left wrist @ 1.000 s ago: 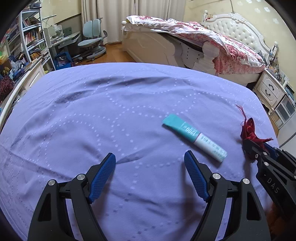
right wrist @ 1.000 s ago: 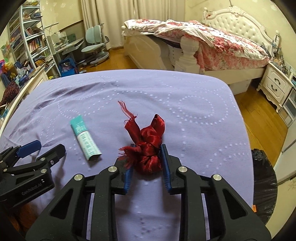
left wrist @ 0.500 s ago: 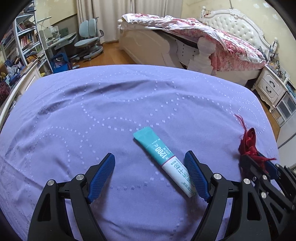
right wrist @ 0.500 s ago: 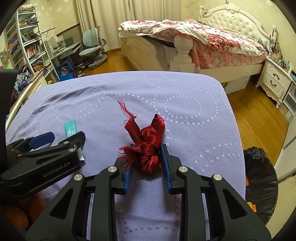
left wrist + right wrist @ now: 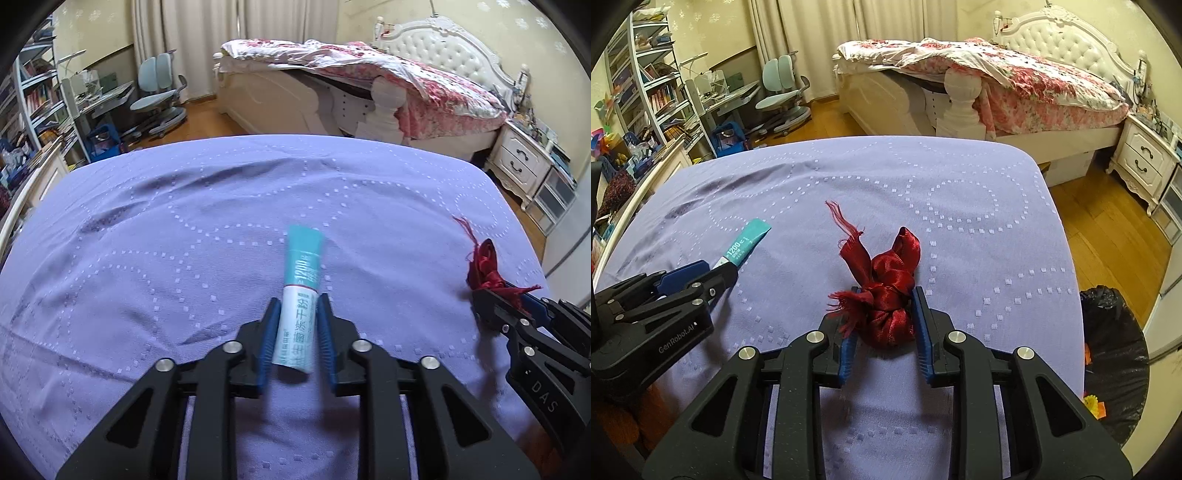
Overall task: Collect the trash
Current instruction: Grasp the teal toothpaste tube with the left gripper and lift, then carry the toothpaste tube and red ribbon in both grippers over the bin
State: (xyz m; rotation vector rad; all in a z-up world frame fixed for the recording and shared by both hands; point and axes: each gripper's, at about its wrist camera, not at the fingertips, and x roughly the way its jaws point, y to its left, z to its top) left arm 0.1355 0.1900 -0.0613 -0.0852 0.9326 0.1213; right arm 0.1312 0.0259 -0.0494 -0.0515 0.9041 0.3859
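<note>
A teal and white tube [image 5: 300, 295] lies on the purple bedspread [image 5: 184, 240]. My left gripper [image 5: 295, 306] is shut on its white end, the teal end pointing away. The tube also shows in the right wrist view [image 5: 744, 245], held by the left gripper [image 5: 716, 271]. My right gripper [image 5: 884, 295] is shut on a knotted red ribbon [image 5: 886, 291] just above the bedspread [image 5: 960, 229]. The ribbon [image 5: 485, 266] and the right gripper [image 5: 495, 295] show at the right of the left wrist view.
A black trash bag [image 5: 1115, 354] stands on the wooden floor off the bedspread's right edge. A white bed with floral bedding [image 5: 997, 81] is behind, a nightstand [image 5: 1145, 162] to its right. A desk, chair [image 5: 783, 96] and bookshelves [image 5: 653, 88] stand at the far left.
My left gripper moved over the tube and closed on its white end; it was open before. The tube turned to point away. My right gripper kept hold of the red ribbon.
</note>
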